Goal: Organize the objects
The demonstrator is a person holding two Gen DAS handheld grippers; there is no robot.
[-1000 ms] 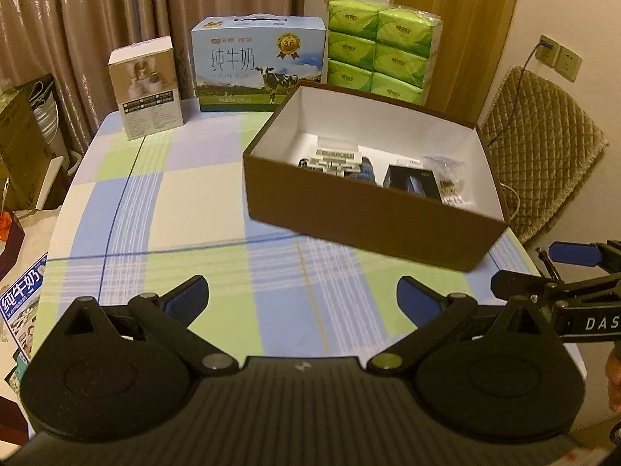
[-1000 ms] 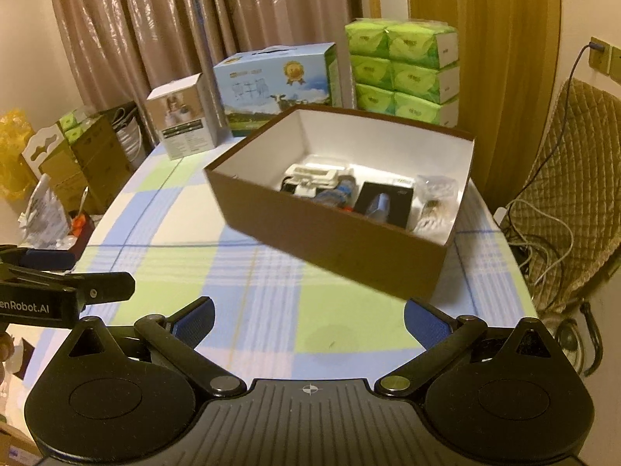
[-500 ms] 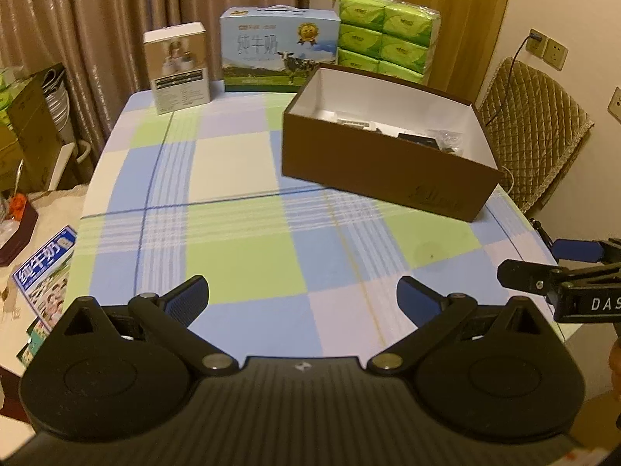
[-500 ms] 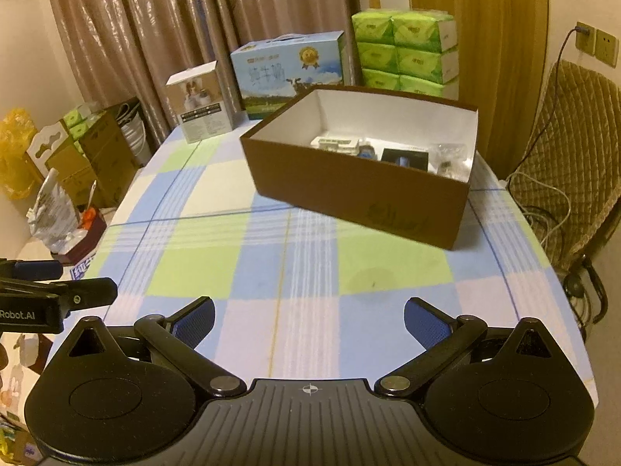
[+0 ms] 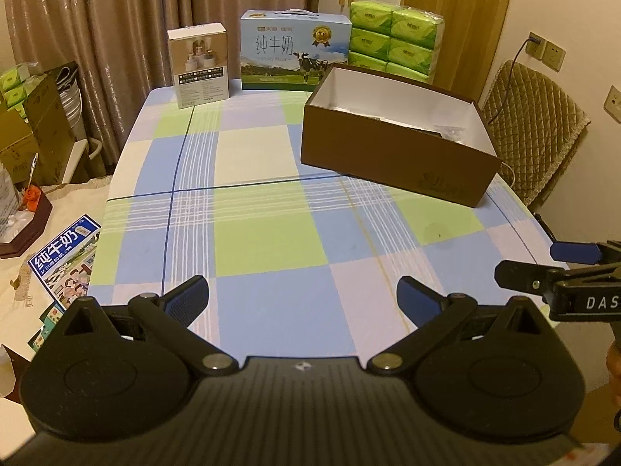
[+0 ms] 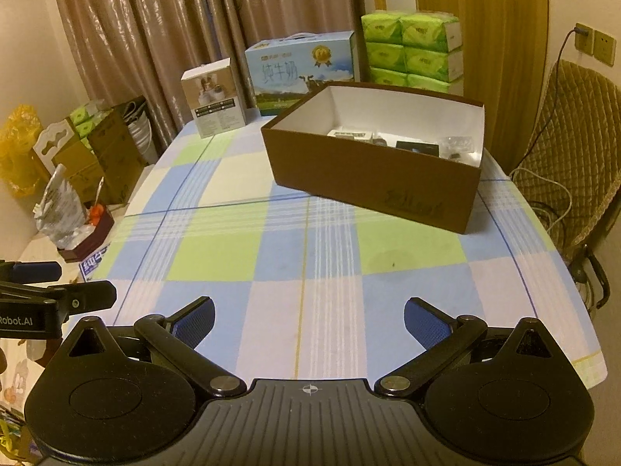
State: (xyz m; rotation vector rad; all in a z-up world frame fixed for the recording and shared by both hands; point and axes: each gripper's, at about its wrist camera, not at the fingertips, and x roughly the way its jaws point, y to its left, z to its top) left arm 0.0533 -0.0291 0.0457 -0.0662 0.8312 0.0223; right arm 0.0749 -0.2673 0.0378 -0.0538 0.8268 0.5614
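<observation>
1 open brown cardboard box (image 6: pixel 372 178) w/ small items inside sits at 1 o'clock on checked-cloth bench (image 6: pixel 271 256). Left tool (image 5: pixel 302 295), right tool (image 6: pixel 308 316): both spread wide, empty, over near edge.

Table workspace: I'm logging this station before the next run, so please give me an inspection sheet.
Surface: checked tablecloth, bare in front.
Job's things: open brown box holding small items.
Clutter: white carton, milk case, green tissue packs along the far edge.
Grippers: left gripper and right gripper, jaws open, empty.
Cables: cord from wall socket over the chair.
Surroundings: curtains, cardboard boxes at left.
</observation>
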